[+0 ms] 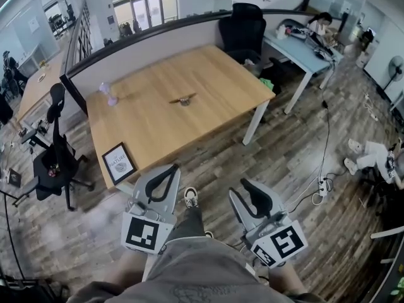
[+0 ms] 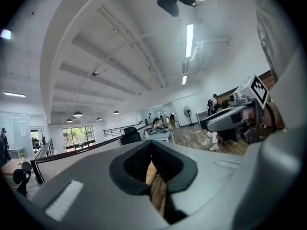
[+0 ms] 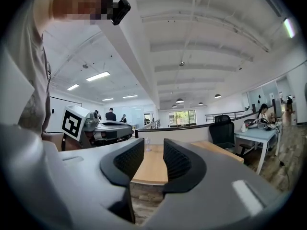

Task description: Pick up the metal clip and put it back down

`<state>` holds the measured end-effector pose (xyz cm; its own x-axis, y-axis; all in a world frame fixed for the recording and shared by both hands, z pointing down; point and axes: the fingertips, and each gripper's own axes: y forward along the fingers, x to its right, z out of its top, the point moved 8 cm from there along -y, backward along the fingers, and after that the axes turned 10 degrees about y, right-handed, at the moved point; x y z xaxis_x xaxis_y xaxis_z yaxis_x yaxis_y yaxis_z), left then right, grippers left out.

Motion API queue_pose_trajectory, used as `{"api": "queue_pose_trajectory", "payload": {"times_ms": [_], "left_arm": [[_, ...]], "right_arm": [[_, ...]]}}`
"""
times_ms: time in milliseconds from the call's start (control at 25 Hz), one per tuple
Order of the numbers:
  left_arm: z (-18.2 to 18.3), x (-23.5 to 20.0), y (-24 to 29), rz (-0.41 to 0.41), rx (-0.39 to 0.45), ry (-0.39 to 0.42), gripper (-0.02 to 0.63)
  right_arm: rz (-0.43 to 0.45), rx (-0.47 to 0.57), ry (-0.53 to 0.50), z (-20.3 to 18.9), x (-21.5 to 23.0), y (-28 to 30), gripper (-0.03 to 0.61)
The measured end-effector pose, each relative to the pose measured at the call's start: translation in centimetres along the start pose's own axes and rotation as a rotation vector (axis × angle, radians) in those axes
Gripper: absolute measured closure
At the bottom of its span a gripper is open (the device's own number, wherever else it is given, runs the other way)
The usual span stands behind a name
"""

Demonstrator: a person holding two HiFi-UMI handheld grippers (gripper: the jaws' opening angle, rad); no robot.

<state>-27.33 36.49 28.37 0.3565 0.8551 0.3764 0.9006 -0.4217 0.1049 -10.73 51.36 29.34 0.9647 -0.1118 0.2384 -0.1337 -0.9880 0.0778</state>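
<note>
An open office with a wood-plank floor; in the head view a long wooden table (image 1: 189, 131) stands ahead. The metal clip (image 1: 184, 99) lies near the middle of the table, a small pale bottle (image 1: 109, 94) sits toward the table's far-left side, and a framed picture (image 1: 118, 163) rests on its near-left corner. A black office chair (image 1: 243, 30) stands behind the table's far end. Both tongs hang short of the table's near edge, well apart from the clip: the left tongs (image 1: 173, 167) and the right tongs (image 1: 240, 187).

In the left gripper view, the left tongs (image 2: 151, 145) are closed tip to tip, with nothing in them.

In the right gripper view, the right tongs (image 3: 153, 146) stand partly apart and empty, with the table (image 3: 151, 169) showing through the gap.
</note>
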Motion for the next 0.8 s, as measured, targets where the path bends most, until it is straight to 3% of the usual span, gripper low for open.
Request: {"api": "queue_pose_trajectory", "payload": {"times_ms": [400,680,800], "left_arm": [[-1.9,-3.3,6.9,-0.02,-0.007,-0.024,0.614],[-4.1,-9.1,13.5,-0.02,-0.049,-0.044,0.614],[-5.1,-11.8,16.9,-0.032,-0.067,-0.042,0.614]], "right_arm": [[-0.003,-0.073,0.095,-1.4,5.7,6.9,0.471],[0.03,-0.163,0.145,-1.4,10.3,15.7,0.471],[0.049,-0.193,0.211,-0.9,12.3,19.7,0.471]]}}
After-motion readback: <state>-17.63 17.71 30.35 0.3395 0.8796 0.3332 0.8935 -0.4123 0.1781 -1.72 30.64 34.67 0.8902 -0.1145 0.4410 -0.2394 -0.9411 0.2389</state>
